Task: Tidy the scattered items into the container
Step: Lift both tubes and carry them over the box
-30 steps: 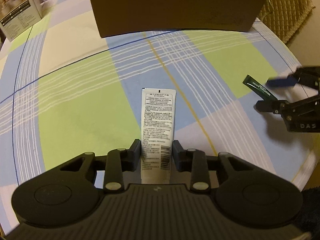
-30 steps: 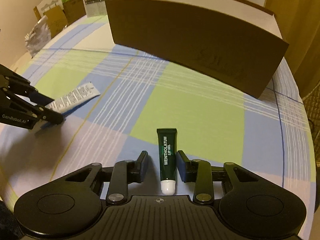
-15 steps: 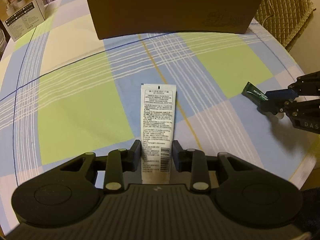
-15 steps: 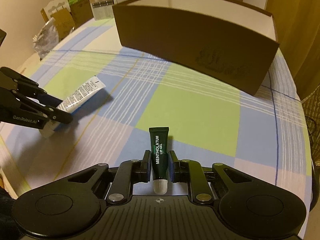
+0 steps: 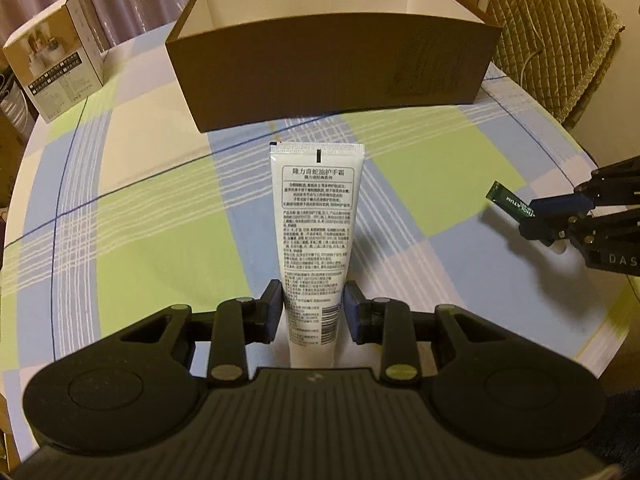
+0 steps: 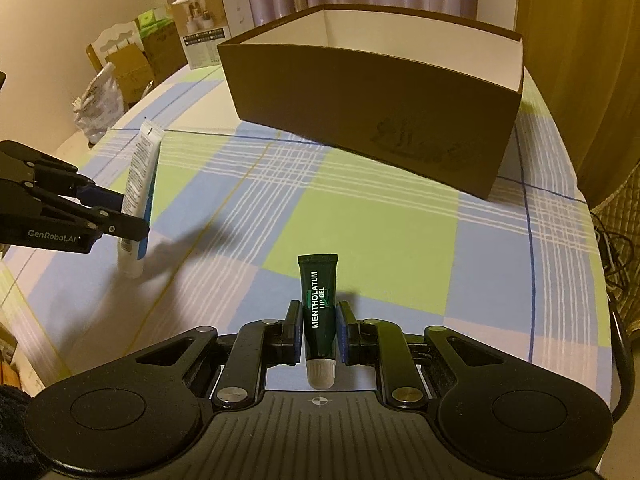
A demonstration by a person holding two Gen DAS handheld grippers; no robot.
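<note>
My left gripper point(image 5: 313, 307) is shut on a white hand cream tube point(image 5: 316, 232) and holds it raised above the checked tablecloth, crimped end pointing at the brown box point(image 5: 332, 80). My right gripper point(image 6: 319, 332) is shut on a dark green Mentholatum lip gel tube point(image 6: 319, 304), also lifted off the cloth. The open brown box point(image 6: 372, 92) with a white inside stands ahead of both. In the right wrist view the left gripper point(image 6: 120, 212) holds the white tube point(image 6: 140, 184) at the left. In the left wrist view the right gripper point(image 5: 548, 220) holds the green tube point(image 5: 510, 202) at the right.
A white product carton point(image 5: 56, 68) stands at the back left of the table. A quilted chair back point(image 5: 552, 32) is behind the box at the right. Cartons and a plastic bag point(image 6: 98, 100) sit beyond the table's left edge. The round table's edge point(image 6: 600, 280) curves close at the right.
Both grippers have risen with their tubes off the cloth. The right gripper closed on the lip gel tube over the last second. The box's inside has come into view.
</note>
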